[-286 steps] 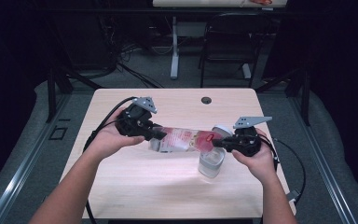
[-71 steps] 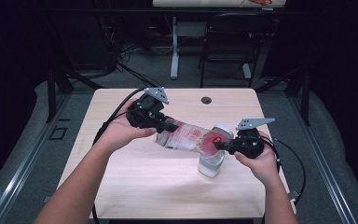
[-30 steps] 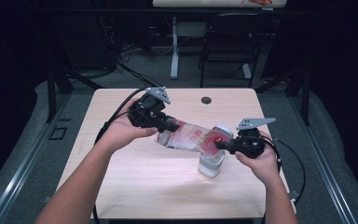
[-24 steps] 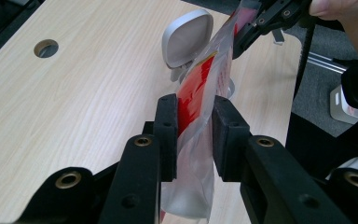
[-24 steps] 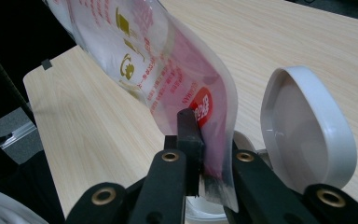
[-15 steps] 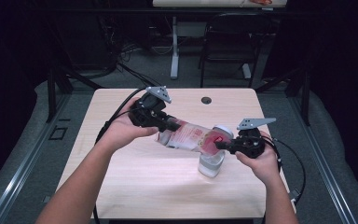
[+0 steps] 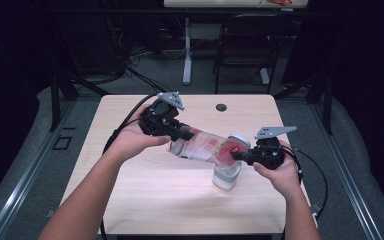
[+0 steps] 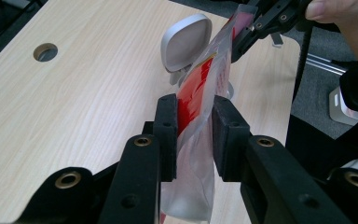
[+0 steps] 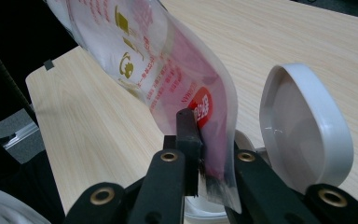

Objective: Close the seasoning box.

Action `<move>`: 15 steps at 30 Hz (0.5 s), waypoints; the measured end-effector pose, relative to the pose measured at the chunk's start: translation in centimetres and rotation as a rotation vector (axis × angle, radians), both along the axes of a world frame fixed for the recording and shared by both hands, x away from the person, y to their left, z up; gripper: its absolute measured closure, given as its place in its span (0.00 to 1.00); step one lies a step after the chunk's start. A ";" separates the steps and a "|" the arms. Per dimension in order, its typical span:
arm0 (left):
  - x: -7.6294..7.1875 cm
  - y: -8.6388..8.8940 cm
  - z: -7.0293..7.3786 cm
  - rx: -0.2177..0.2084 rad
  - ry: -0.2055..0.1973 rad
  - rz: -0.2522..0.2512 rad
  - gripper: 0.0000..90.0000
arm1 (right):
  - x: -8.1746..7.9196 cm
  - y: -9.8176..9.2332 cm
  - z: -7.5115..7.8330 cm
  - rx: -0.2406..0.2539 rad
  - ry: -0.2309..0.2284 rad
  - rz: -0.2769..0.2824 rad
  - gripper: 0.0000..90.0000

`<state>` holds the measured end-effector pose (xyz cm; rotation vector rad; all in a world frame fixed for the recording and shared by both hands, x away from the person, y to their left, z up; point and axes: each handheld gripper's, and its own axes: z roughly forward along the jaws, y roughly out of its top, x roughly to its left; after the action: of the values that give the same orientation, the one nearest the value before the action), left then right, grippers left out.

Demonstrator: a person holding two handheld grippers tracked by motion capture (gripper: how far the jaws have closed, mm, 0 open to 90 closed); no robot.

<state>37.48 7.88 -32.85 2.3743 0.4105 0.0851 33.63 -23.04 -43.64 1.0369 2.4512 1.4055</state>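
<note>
Left gripper (image 7: 172,131): jaws clamped on upper end of refill pouch (image 7: 205,146). Pouch slopes down over table (image 7: 130,195) toward open-lidded jar (image 7: 227,172). Right gripper (image 7: 240,155): pinching lower end. Risk: mouth slipping aside, contents spilling beside jar.

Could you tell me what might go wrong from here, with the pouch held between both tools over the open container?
1. The right tool pinches only the low corner of the pouch; the slick film might slip out, dropping that end beside the container.
2. The hinged lid stands open right next to the pouch; a nudge could tip the light container.
3. The left tool squeezes the pouch's middle, so contents may surge and miss the opening.
</note>
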 end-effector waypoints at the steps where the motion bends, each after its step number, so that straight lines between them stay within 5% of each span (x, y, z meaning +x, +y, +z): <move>1: 0.0 0.0 0.0 0.001 0.000 0.000 0.82 | 0.0 0.0 0.0 0.000 0.000 0.000 0.97; 15: 0.1 -0.2 0.1 0.003 -0.002 0.001 0.82 | -0.1 0.0 0.1 -0.006 -0.004 0.000 0.97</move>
<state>37.55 7.68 -32.71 2.3768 0.4113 0.0889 33.56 -23.09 -43.54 1.0323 2.4513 1.3973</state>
